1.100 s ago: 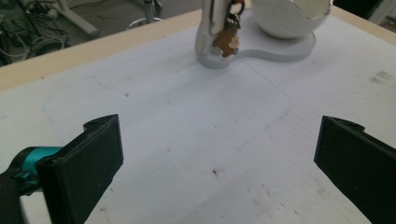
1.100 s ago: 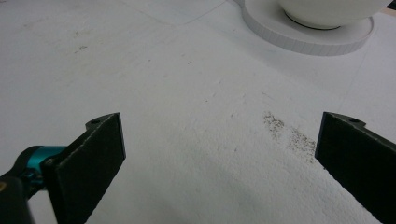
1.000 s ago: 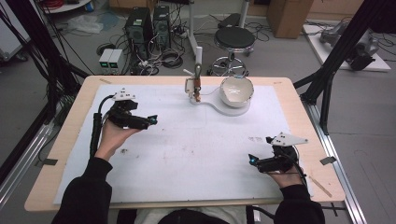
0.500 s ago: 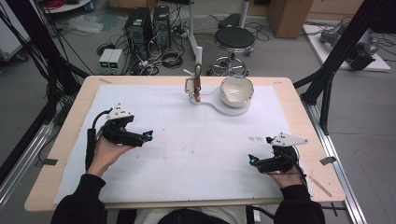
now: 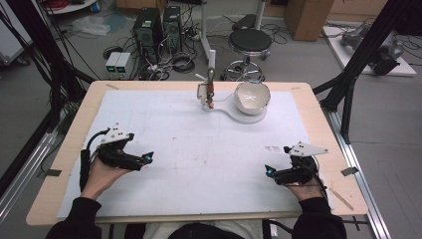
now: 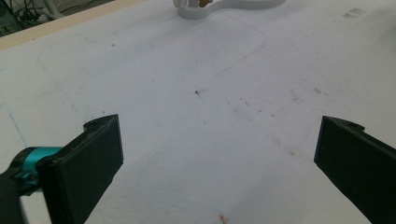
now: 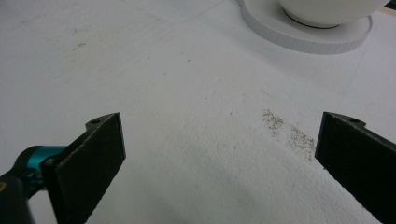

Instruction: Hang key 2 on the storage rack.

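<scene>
A white bowl [image 5: 252,96] rests on a white keyhole-shaped base [image 5: 234,115] at the far middle of the table, beside a small upright stand [image 5: 208,94] with a brown tip. My left gripper [image 5: 148,158] lies low over the white sheet at the near left, open and holding nothing. At the near right my right gripper [image 5: 268,171] is open too, with bare sheet between its jaws. The base's near end [image 6: 205,8] shows at the top of the left gripper view. The bowl [image 7: 327,10] and its round base [image 7: 303,37] show far ahead in the right gripper view.
A white sheet [image 5: 199,149] covers the wooden table [image 5: 64,144]. A dark speckled patch [image 7: 287,130] marks the sheet ahead of the right gripper. Black frame posts [image 5: 348,74] stand at the table's right and left; a stool [image 5: 251,42] and computer boxes [image 5: 157,25] are on the floor behind.
My left gripper has drawn back toward the near edge of the table. The right gripper has stayed put.
</scene>
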{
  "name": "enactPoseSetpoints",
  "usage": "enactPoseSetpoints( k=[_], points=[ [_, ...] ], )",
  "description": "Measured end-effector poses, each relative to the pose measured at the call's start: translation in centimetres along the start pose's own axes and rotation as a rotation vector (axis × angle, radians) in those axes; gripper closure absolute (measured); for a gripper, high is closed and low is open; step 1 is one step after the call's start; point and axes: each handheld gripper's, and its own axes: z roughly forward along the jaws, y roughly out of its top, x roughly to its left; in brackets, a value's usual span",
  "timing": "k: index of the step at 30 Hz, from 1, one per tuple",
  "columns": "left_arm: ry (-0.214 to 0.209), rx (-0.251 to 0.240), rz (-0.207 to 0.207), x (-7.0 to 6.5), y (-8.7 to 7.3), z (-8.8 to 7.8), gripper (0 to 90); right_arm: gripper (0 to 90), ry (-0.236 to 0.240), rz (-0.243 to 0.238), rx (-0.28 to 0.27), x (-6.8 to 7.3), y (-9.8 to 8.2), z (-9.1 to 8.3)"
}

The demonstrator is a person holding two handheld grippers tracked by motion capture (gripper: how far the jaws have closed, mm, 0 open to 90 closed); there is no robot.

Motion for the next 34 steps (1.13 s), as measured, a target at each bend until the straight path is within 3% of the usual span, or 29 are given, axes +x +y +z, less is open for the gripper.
enactPoseSetpoints(
  k=[8, 14, 21, 34],
  points=[
    [0.002, 0.02, 0.02, 0.6, -1.8, -1.4, 1.7, 0.6, 0.002, -0.001, 0.0, 0.1, 0.0, 0.0],
    [0.009, 0.015, -0.009, 1.1, -3.1, -2.3, 1.7, 0.6, 0.0, 0.005, 0.001, 0.0, -0.1, 0.0],
    [0.064, 0.028, -0.015, 2.1, -5.7, -3.3, 1.7, 0.6, 0.006, 0.005, 0.008, 0.1, -0.1, 0.0],
    [0.124, 0.006, -0.031, 2.7, -6.5, -4.4, 1.7, 0.6, 0.003, -0.003, 0.015, -0.1, -0.2, 0.1]
  ],
)
